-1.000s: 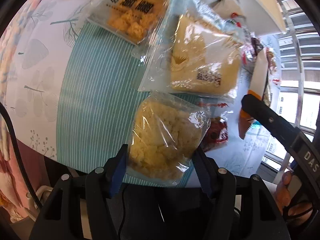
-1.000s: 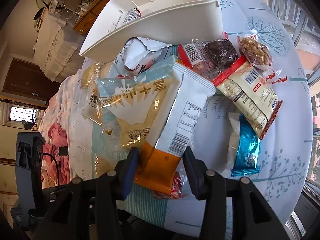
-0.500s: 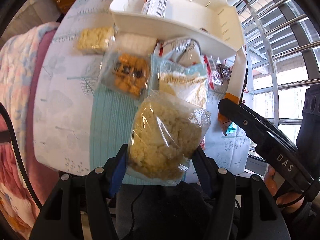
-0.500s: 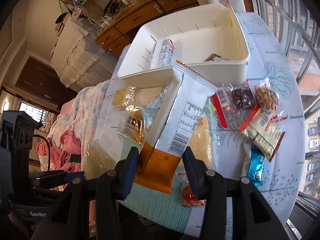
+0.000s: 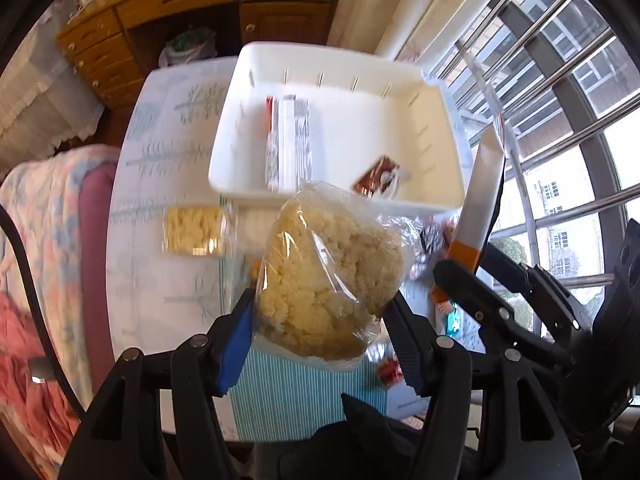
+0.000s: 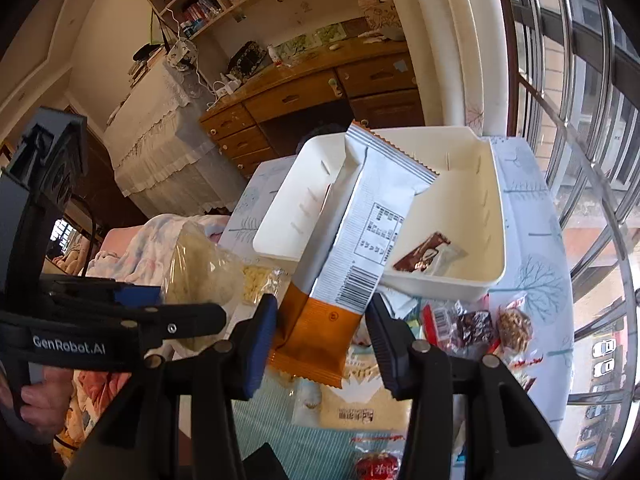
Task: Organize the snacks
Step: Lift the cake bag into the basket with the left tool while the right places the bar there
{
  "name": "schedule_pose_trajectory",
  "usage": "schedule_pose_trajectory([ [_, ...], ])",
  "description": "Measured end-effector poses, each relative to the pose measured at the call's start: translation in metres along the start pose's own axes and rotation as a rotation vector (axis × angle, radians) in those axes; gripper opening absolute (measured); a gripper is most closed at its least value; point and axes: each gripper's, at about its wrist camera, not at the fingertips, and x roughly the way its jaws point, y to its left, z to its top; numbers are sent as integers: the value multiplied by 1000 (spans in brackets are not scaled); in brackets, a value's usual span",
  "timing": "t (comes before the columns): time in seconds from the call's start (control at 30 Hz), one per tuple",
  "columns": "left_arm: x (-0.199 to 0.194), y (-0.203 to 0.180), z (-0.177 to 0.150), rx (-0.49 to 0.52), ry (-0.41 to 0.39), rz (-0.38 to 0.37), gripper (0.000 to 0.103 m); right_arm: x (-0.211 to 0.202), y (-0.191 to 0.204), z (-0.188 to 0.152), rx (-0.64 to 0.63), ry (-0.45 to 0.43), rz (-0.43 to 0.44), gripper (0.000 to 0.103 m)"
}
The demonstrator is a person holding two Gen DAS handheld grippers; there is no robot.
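Above the table, left gripper (image 5: 320,336): I have its jaws clamped on the clear bag of pale puffed snacks (image 5: 332,276).
Right gripper (image 6: 320,340): I hold its jaws clamped on the white-and-orange packet (image 6: 352,248), upright.
White bin (image 5: 440,200): far side of the table (image 5: 160,184); two packets lie inside.
Loose snacks (image 6: 476,326): on the table, near side of the bin.

The bin (image 5: 256,168) is plain white. The clear bag (image 5: 332,276) shows pale yellow clusters. The tall packet (image 6: 360,240) is silver-white above an orange base (black barcode printed on it). The tablecloth (image 5: 168,168) is white with blue-grey trees; the mat (image 5: 296,396) has teal stripes.
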Motion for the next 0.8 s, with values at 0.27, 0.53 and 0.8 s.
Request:
schedule_pose_trajectory([
  [0.27,-2,1,58,97,-145,-63,61,16,-7,36,16,-77,-117,46],
  [0.53,17,0,85,165,-299,-122,61,46,-23,54,26,-75,-194,46],
  [0.8,34,0,92,192,-362,-115,64,62,-25,63,17,-68,-229,48],
])
